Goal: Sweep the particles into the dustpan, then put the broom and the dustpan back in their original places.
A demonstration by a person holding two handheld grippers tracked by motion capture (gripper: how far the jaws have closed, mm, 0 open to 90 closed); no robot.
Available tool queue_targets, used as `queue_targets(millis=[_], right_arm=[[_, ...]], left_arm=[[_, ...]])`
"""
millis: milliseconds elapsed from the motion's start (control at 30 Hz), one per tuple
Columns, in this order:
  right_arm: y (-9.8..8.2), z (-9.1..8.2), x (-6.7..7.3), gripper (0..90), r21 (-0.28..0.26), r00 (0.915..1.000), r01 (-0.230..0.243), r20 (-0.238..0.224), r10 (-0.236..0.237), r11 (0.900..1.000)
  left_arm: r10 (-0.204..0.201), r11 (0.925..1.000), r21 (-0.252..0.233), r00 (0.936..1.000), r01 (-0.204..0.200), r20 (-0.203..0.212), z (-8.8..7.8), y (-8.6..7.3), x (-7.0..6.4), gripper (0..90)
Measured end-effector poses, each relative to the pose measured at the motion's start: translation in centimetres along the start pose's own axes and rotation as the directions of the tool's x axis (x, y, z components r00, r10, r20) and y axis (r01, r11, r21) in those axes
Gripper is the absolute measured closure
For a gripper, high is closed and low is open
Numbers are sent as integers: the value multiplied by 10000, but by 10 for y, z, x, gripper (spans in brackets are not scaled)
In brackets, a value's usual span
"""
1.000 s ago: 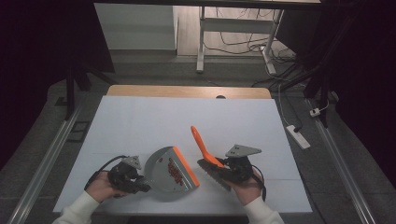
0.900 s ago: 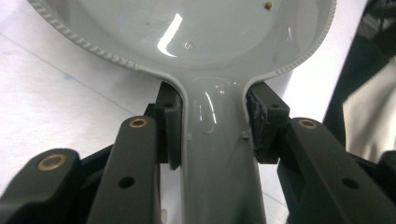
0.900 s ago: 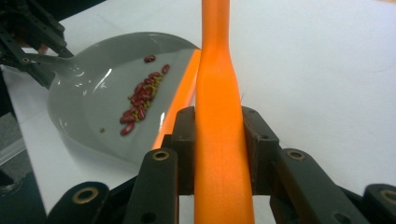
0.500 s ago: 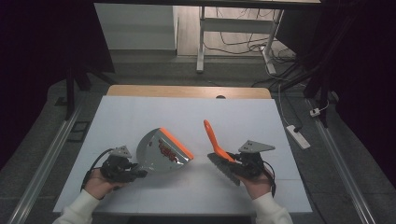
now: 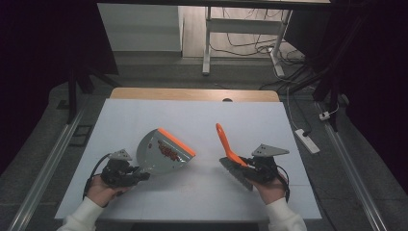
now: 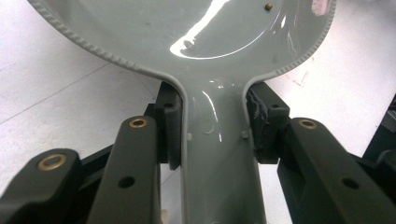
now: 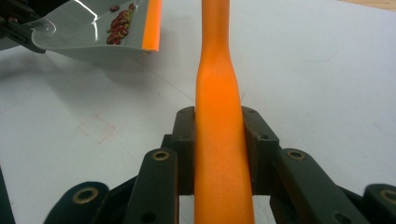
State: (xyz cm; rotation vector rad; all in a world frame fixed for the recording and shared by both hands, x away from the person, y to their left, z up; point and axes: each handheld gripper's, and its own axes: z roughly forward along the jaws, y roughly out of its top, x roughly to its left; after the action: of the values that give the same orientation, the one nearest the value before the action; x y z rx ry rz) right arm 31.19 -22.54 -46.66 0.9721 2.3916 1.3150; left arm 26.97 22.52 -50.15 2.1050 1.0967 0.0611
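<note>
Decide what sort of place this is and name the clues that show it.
Probably a lab or recording workspace: a white-covered table on a dark floor, loose cables under a desk frame beyond, and a power strip beside it.

The left claw (image 5: 137, 174) grips the grey dustpan (image 5: 161, 154) by its handle. Right of the dustpan, well apart, the right claw (image 5: 243, 166) clamps the orange brush (image 5: 226, 143) above the bench (image 5: 192, 115).

Two black grippers w/ brass-coloured pivot pins & small screw holes along the link arms. Left gripper (image 5: 126, 172) & right gripper (image 5: 255, 168) each topped w/ a grey three-cornered plate; black cable trailing from each. White long sleeves at both wrists, near the table's front edge.
</note>
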Motion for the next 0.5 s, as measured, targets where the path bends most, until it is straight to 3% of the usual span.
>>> queue_targets(millis=[500], right_arm=[[-8,-12,-8,701,-37,10000,-94,24,94,9999]], left_arm=[[-656,9973,-382,9963,635,-556,-3,-7,-5,616]])
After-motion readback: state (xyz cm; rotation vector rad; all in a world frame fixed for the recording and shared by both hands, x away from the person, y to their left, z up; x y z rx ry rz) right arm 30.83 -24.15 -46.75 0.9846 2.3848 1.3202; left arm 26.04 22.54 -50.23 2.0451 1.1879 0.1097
